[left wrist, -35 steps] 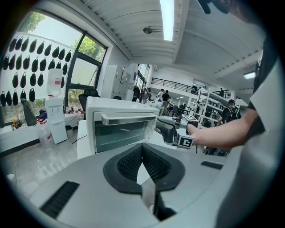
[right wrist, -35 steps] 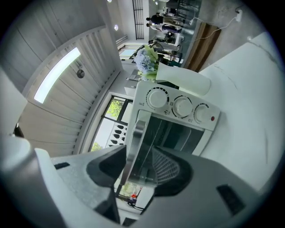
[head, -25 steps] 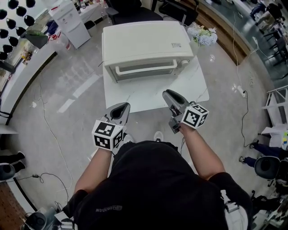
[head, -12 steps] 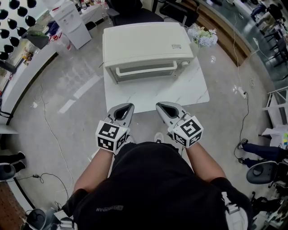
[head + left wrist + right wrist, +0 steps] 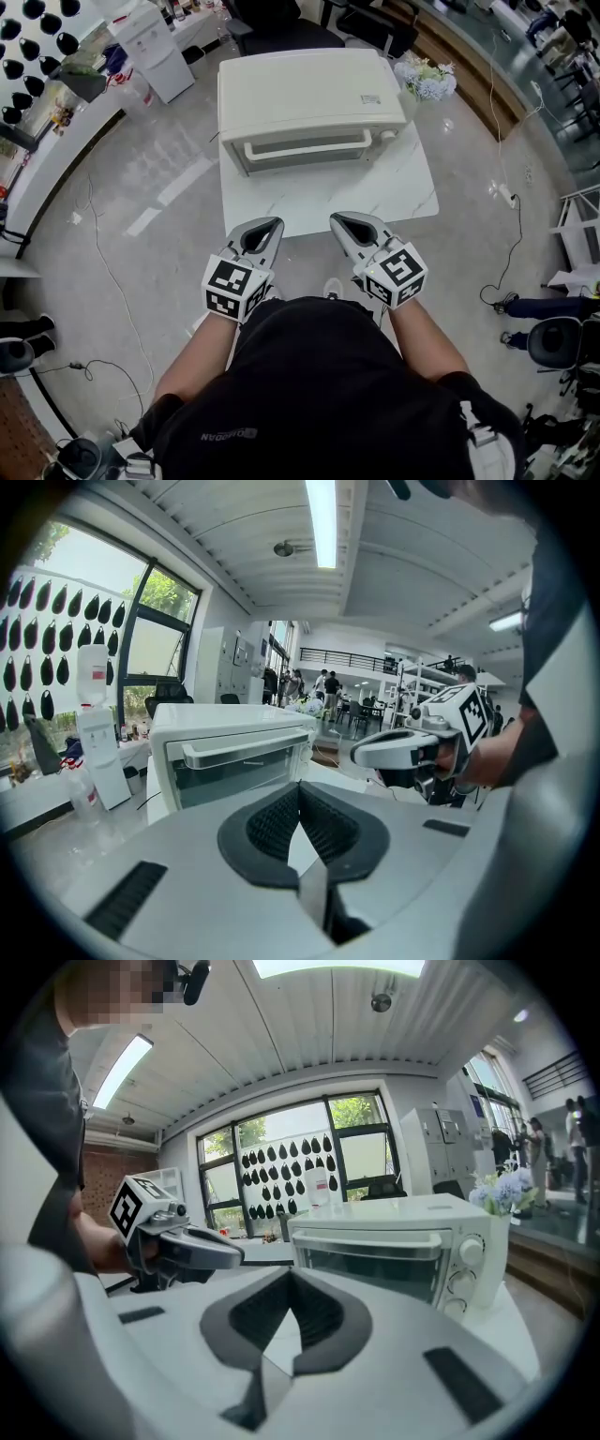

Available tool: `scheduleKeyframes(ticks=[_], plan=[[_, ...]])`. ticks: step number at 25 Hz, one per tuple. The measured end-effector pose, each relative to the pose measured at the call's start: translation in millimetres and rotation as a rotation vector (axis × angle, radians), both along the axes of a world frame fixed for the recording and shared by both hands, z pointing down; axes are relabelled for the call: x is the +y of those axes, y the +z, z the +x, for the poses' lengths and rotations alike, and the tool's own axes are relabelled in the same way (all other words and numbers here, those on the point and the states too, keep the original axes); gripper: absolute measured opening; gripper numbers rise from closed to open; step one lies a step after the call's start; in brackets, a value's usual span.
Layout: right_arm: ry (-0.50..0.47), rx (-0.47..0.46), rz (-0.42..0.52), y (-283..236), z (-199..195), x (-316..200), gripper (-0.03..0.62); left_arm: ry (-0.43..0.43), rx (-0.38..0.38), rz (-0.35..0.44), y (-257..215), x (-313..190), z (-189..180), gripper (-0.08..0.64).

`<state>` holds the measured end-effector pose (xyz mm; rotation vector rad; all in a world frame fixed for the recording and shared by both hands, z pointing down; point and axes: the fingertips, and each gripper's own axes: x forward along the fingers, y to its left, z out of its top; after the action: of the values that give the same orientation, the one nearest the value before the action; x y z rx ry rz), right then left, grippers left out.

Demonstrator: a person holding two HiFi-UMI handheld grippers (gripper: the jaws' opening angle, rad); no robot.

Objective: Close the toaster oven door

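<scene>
The cream toaster oven [image 5: 309, 98] stands at the far side of a white marble table [image 5: 398, 187]. Its glass door is up against the body, handle [image 5: 305, 150] facing me. My left gripper [image 5: 267, 225] and right gripper [image 5: 339, 223] hover side by side at the table's near edge, both well short of the oven. In the left gripper view the ribbed pads [image 5: 281, 819] of the left gripper [image 5: 298, 789] meet with nothing between them. The right gripper [image 5: 289, 1274] is likewise shut and empty, with the oven [image 5: 394, 1241] ahead of it.
A vase of pale flowers [image 5: 424, 77] sits behind the oven's right corner. A white water dispenser [image 5: 155, 47] stands at the back left. Cables run over the glossy floor [image 5: 122, 216] on both sides. Dark chairs [image 5: 281, 23] are behind the table.
The right gripper has rolled from lying on its side to level and drawn back from the oven toward the table's near edge. The left gripper has barely shifted. The oven door looks the same.
</scene>
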<state>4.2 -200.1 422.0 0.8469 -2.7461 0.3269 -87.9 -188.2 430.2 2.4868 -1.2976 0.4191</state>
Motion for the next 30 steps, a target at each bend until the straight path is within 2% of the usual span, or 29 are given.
scheduleKeyframes(ticks=[30], plan=[[-0.009,-0.024,-0.01,-0.6,0.2,-3.1,0.002,-0.02,-0.009,0.014,-5.2,-0.7,-2.2,0.003]])
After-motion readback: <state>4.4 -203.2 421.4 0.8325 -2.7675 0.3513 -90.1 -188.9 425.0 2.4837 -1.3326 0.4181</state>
